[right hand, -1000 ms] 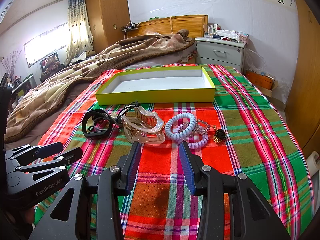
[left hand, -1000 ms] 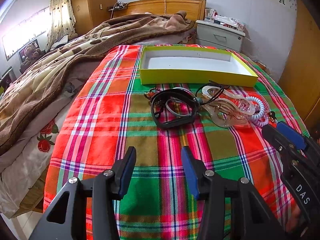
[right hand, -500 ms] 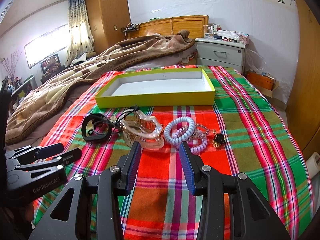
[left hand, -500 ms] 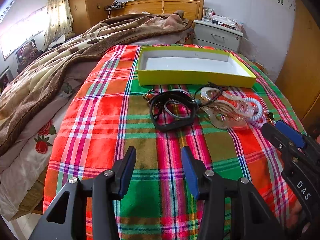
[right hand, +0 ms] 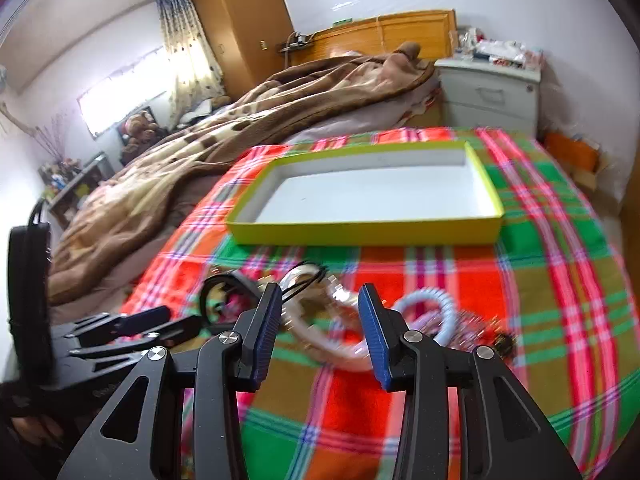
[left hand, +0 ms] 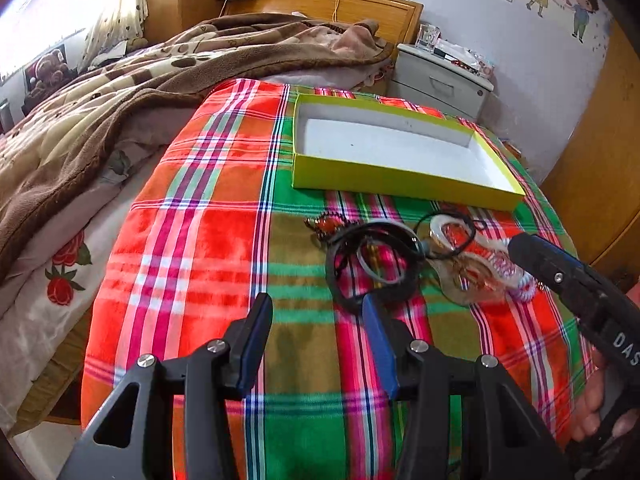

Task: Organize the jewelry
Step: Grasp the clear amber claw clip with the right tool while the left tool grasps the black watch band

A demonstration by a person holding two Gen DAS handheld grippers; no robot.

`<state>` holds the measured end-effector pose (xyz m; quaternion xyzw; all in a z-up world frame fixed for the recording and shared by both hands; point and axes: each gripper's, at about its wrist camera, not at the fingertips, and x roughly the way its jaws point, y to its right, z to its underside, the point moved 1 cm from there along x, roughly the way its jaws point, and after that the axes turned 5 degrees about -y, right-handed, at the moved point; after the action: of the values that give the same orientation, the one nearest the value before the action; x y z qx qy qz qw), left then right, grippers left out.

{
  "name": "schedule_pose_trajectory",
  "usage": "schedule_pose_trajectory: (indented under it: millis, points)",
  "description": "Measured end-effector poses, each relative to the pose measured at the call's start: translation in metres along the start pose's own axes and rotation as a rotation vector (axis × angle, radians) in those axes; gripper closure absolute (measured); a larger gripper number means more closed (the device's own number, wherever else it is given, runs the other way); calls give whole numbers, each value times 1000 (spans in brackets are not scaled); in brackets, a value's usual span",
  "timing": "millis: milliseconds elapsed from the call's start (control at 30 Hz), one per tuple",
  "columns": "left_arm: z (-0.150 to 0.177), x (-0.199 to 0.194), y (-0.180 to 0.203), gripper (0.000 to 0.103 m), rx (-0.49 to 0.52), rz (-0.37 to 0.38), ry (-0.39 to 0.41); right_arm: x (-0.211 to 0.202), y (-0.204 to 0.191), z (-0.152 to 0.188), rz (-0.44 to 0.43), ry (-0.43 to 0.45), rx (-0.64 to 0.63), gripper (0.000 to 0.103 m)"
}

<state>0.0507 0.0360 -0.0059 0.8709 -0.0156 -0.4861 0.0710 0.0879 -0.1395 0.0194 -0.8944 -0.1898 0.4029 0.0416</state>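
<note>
A shallow yellow-green box (left hand: 400, 184) (right hand: 360, 234) with a white inside lies on the plaid cloth (left hand: 200, 260). In front of it is a jewelry pile: a black band (left hand: 372, 268) (right hand: 224, 292), a clear hair claw (left hand: 460, 280) (right hand: 332, 320), coiled bracelets (left hand: 520, 284) (right hand: 436, 312) and small beads (left hand: 324, 226). My left gripper (left hand: 316, 304) is open just short of the black band, its right finger overlapping the band's near edge. My right gripper (right hand: 320, 292) is open above the clear claw, which shows through the gap untouched. Each gripper appears in the other's view (left hand: 524, 246) (right hand: 180, 320).
A brown blanket (left hand: 120, 92) (right hand: 200, 152) covers the bed's left side. A grey nightstand (left hand: 440, 80) (right hand: 488, 92) stands beyond the box, and wooden furniture (left hand: 600, 160) runs along the right. A hand (left hand: 596, 412) holds the right gripper's handle.
Both grippers have moved forward toward the jewelry pile. The left view has tilted a little, and the right gripper's fingers now frame the clear claw. Nothing was picked up.
</note>
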Motion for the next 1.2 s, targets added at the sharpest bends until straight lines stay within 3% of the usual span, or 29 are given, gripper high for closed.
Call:
schedule_pose_trajectory:
  millis: [200, 433, 667, 733, 800, 967, 1200]
  points:
    - [-12, 10, -4, 54, -14, 46, -30, 19, 8, -3, 71, -116, -80, 62]
    - [-21, 27, -6, 54, -52, 95, -84, 29, 15, -5, 46, -174, -105, 62]
    - [-25, 33, 0, 54, -14, 82, -99, 33, 13, -3, 29, -212, -142, 89]
    - [-25, 33, 3, 54, 10, 61, -97, 31, 15, -1, 26, -212, -144, 90]
    - [-26, 34, 5, 57, 23, 49, -98, 30, 15, -1, 30, -210, -148, 91]
    - [-28, 34, 3, 78, 28, 47, -101, 17, 10, -4, 43, -216, -208, 91]
    - [-27, 32, 0, 90, 26, 62, -94, -7, 14, -16, 69, -264, -299, 91]
